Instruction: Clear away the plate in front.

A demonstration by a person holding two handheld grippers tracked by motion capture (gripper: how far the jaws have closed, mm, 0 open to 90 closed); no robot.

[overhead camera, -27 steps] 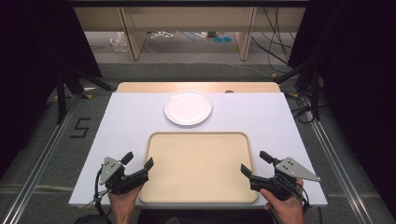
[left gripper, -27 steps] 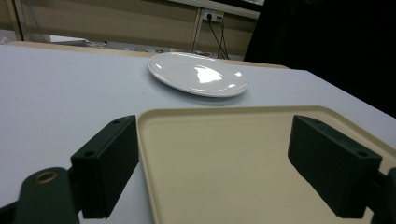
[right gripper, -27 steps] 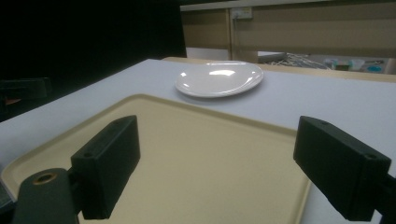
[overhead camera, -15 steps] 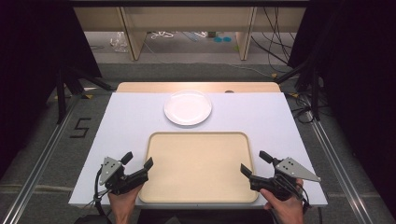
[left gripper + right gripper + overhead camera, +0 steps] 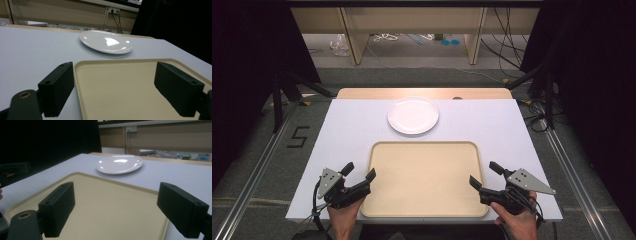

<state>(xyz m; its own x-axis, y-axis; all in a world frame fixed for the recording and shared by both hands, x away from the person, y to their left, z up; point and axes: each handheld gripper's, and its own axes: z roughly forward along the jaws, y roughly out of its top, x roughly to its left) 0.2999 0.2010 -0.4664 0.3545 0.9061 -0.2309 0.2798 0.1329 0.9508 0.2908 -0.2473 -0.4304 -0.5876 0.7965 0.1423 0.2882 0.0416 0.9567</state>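
Left gripper (image 5: 360, 175): jaws spread wide, nothing between the pads. It sits at the near left corner of the beige tray (image 5: 424, 200). In the left gripper view the tray's left rim (image 5: 75, 72) runs up just inside the left-hand jaw, so the jaws straddle that edge; whether either pad touches the rim is hard to say from this angle.

Right gripper (image 5: 483, 174): jaws likewise spread wide, empty. It is at the tray's near right corner, angled inward. In the right gripper view one jaw hangs over the tray floor (image 5: 107, 205), the other out past the right rim, above the white table top (image 5: 180, 180).

Tray: lies flat on the white table top (image 5: 352, 130), at its near middle, between the two grippers. Nothing on it.

White plate (image 5: 413, 115): flat and empty, just beyond the tray's far rim, apart from it. It is well clear of both grippers.

Both hands (image 5: 344, 217) enter from the near edge. The path between grippers and tray is unobstructed.
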